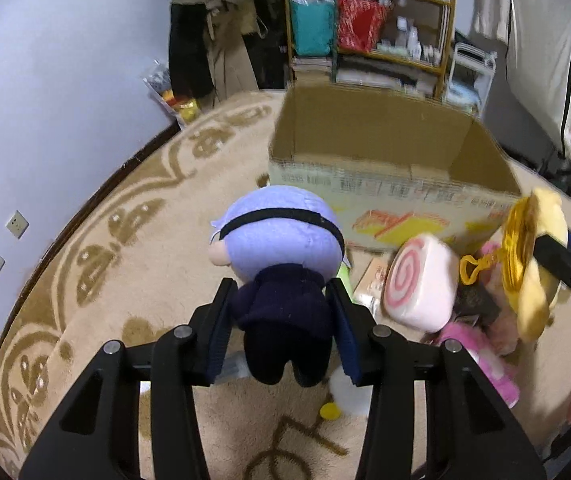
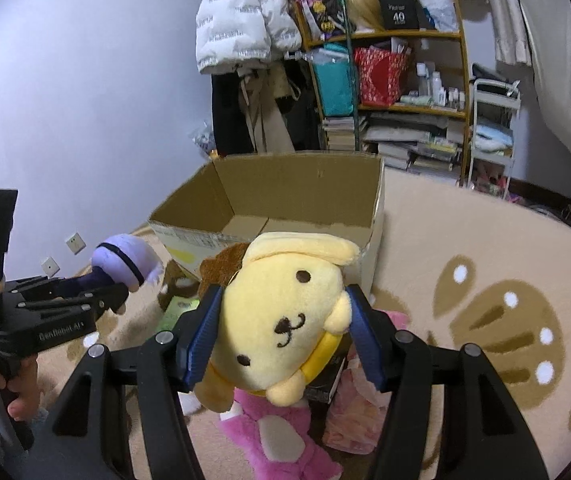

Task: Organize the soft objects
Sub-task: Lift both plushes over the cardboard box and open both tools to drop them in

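Holding a doll w/ purple hair [image 1: 279, 232] in my left claw [image 1: 283, 328]; the two blue pads squeeze its dark body from both sides, head pointing away from me, legs hanging down near my wrist. It has a black band across the back of its head. My right claw [image 2: 285, 330] is tight on a yellow dog plush [image 2: 285, 320], pads pressed on both sides of its face, which is tilted. Its yellow ears flop over the top & a yellow ring sits round its neck.

Both toys are up off the rug [image 1: 105, 240], which is tan w/ brown flower shapes. An open cardboard box [image 2: 285, 200] sits on the rug just past the toys, flaps up, bare brown bottom showing inside. In the right view my left claw [image 2: 97, 292] is off to the left, doll head sticking out toward the box.

On the rug under my claws lies a small heap: a pink swirl cushion [image 1: 421, 284] next to the box front, a pink plush [image 2: 281, 436] w/ a pale belly, a brown plush [image 2: 221, 264] partly hidden behind the yellow dog, & a green packet [image 2: 179, 308]. A shelf [image 2: 409, 92] full of bags, bottles & books stands behind the box, w/ a white puffy coat [image 2: 241, 24] hanging beside it
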Demonstrator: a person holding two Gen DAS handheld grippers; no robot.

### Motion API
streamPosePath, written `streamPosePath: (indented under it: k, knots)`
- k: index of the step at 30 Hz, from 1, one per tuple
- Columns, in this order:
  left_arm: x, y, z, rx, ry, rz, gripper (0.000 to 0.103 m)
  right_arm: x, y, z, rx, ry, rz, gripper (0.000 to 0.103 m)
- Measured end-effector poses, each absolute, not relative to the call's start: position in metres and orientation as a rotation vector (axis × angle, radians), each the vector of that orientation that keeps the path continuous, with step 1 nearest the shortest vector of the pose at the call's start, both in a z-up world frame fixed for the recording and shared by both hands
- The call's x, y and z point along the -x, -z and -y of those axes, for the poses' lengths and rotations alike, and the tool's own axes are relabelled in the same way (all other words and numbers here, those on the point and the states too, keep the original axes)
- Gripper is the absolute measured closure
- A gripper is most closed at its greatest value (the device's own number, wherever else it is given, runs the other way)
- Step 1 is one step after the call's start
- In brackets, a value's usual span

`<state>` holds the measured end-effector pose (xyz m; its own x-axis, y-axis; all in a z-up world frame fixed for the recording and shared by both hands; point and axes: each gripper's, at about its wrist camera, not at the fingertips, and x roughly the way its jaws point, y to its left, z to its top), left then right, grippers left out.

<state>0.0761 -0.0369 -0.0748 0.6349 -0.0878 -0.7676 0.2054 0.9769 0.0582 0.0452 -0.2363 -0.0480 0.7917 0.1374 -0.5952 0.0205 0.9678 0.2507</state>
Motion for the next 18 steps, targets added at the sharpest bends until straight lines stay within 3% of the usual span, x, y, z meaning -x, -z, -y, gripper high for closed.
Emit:
streamPosePath:
  k: [6,18]
  knots:
    - [-0.073,0.037,0.037,-0.161,0.161,-0.712,0.059,-0.037,0.020,0.234,-0.211,-0.054,-0.571,0.039]
    - [-0.092,-0.003,0.052,-0.182,0.170,-0.583,0.059,-0.071,-0.012,0.223,-0.122,-0.025,-0.478,0.038]
